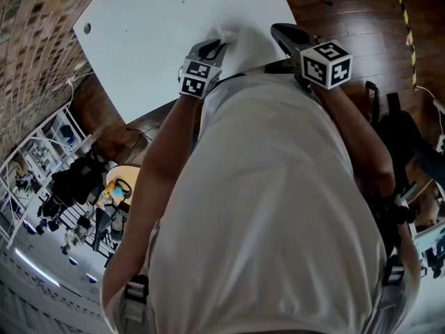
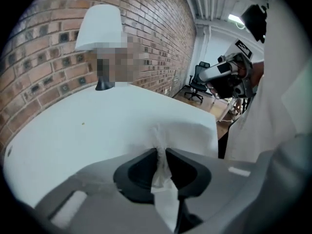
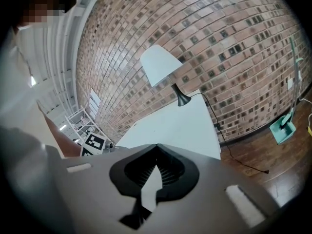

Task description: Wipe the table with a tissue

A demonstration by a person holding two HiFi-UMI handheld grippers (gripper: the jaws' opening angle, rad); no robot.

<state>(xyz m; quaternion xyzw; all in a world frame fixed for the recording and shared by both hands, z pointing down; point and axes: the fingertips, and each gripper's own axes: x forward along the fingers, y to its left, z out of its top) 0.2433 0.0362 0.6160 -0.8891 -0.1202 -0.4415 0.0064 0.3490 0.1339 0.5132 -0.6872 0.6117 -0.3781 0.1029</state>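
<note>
A white tissue [image 1: 227,33] lies bunched on the white table [image 1: 174,19] near its front edge. My left gripper [image 1: 213,48] is shut on it. In the left gripper view the tissue [image 2: 187,133] spreads flat on the table [image 2: 73,130] ahead of the left gripper [image 2: 161,151], with a strip pinched between the jaws. My right gripper [image 1: 281,31] hovers just to the right, over the table's corner. In the right gripper view the right gripper [image 3: 156,146] has its tips together with nothing between them. A person's torso hides the table's near edge.
A lamp [image 3: 163,65] with a white shade stands at the table's far end by the brick wall [image 3: 219,43]. An office chair [image 2: 197,82] and wooden floor [image 1: 361,12] lie beyond the table. A teal dustpan [image 3: 282,128] leans at the wall. Metal racks [image 1: 42,158] stand at the left.
</note>
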